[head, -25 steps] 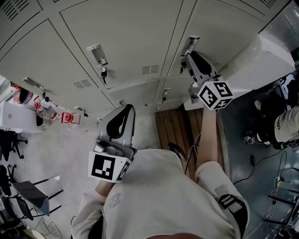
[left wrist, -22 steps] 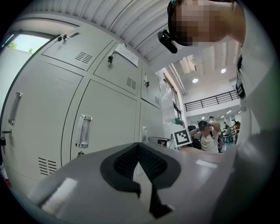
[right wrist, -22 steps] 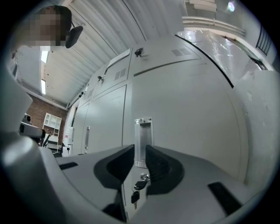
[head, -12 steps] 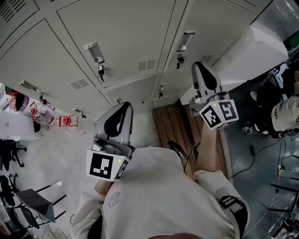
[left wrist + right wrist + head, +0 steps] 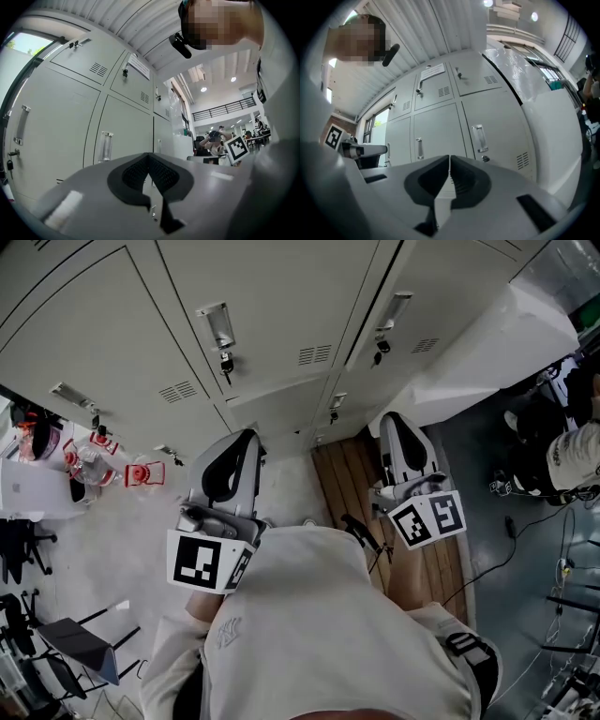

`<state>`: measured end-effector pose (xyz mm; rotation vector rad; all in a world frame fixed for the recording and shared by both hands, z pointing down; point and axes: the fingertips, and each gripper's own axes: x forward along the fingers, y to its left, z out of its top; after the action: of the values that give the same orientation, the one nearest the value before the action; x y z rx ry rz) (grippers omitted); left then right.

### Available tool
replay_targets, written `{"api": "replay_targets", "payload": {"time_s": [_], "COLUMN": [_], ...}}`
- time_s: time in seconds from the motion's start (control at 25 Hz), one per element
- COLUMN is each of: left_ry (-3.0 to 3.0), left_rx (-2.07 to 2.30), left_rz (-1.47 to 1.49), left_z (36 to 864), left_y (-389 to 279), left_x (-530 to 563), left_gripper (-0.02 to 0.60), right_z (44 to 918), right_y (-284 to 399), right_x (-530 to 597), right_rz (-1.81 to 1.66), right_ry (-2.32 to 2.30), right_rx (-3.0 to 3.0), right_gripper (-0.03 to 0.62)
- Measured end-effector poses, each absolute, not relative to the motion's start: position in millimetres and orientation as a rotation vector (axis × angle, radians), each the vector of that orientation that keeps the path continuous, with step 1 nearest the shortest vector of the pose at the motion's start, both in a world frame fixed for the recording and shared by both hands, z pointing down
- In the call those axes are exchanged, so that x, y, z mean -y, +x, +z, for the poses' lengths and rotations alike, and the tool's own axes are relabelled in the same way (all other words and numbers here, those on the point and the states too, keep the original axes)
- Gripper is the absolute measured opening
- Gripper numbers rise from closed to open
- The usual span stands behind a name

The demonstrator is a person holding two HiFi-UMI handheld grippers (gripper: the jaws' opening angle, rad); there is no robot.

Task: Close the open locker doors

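Observation:
The pale grey locker doors (image 5: 281,296) fill the top of the head view, and all of them lie flush with the bank. Each has a metal handle (image 5: 217,324) with a key (image 5: 225,362) below it; a second handle (image 5: 394,307) is further right. My left gripper (image 5: 247,435) is shut and empty, held a little off the lower lockers. My right gripper (image 5: 392,417) is also shut and empty, clear of the doors. In the left gripper view the closed jaws (image 5: 149,158) point along the locker fronts (image 5: 56,117). The right gripper (image 5: 449,161) faces closed doors (image 5: 440,131).
A wooden floor strip (image 5: 347,488) runs under the lockers. Red-and-clear items (image 5: 141,474) and a white table (image 5: 28,488) stand at the left, with a chair (image 5: 80,643) below them. A white side panel (image 5: 487,352), floor cables (image 5: 525,549) and a seated person (image 5: 572,460) are at the right.
My right gripper has drawn back from the locker handle it was touching and come down towards my body. The left gripper has stayed about where it was.

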<state>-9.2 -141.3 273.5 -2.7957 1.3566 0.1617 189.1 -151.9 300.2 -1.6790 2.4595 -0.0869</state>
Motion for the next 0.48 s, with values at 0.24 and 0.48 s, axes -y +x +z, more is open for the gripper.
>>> {"api": "replay_targets", "payload": {"time_s": [0.24,0.48], "left_ry": [-2.782,-2.754], "left_rx": [-1.397,-1.472], "left_rz": [0.143,0.12], "left_z": [281,290], "left_y": [-44,-83], "left_x": [133,125], "left_gripper": [0.008,0.008], "right_z": [332,349], "right_y": [130,78], "right_x": [126,113], "right_rz": [-0.13,-0.164], "right_ry": [-1.704,-1.657], "right_rx": [-2.572,-2.665], "right_gripper": [0.017,0.017]}}
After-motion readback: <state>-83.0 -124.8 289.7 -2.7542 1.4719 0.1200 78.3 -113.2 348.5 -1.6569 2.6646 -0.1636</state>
